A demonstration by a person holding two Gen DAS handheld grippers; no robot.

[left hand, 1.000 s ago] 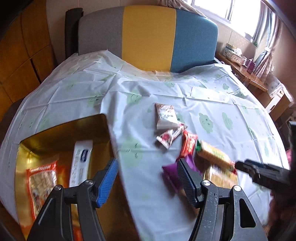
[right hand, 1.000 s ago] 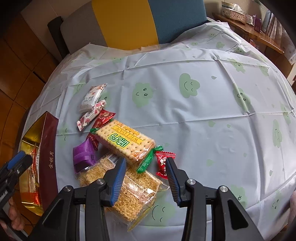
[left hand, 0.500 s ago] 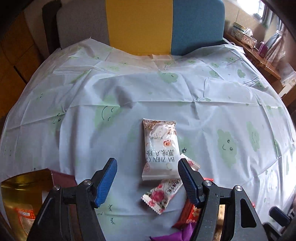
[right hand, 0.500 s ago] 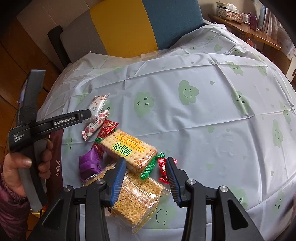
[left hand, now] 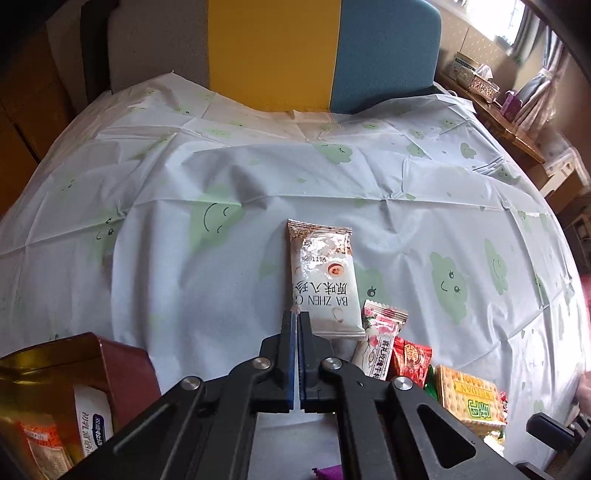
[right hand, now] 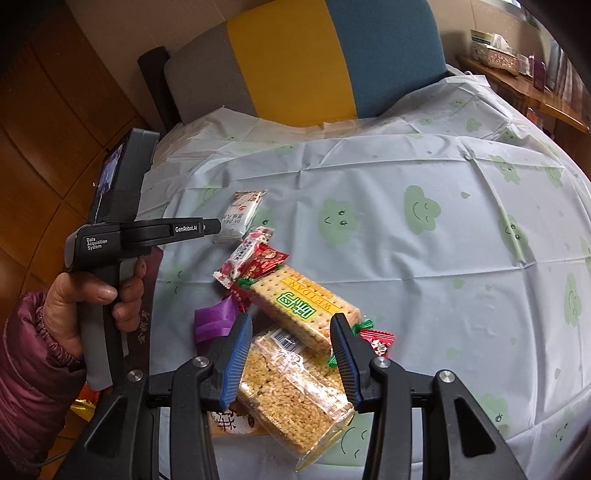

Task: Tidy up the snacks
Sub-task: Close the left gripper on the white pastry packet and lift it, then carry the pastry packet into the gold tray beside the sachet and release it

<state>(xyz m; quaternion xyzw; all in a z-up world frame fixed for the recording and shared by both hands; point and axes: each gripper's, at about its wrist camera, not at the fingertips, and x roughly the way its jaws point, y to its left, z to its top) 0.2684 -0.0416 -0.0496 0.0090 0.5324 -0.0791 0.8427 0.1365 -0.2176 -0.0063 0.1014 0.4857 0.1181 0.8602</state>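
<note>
My left gripper (left hand: 297, 317) is clenched on the near corner of the white snack packet (left hand: 325, 280), beside the gold box (left hand: 48, 363). My right gripper (right hand: 291, 347) hangs spread over the rice bar (right hand: 291, 395), crackers (right hand: 303, 306) lying across it.

A home living or dining room. A table under a plastic tablecloth (left hand: 258, 177) printed with smiling green clouds stands against a grey, yellow and blue upholstered sofa back (left hand: 273, 51), with wooden cabinet panels (right hand: 48, 110), a curtained window (left hand: 532, 22) and a tissue box (left hand: 480, 79) on a side shelf.
</note>
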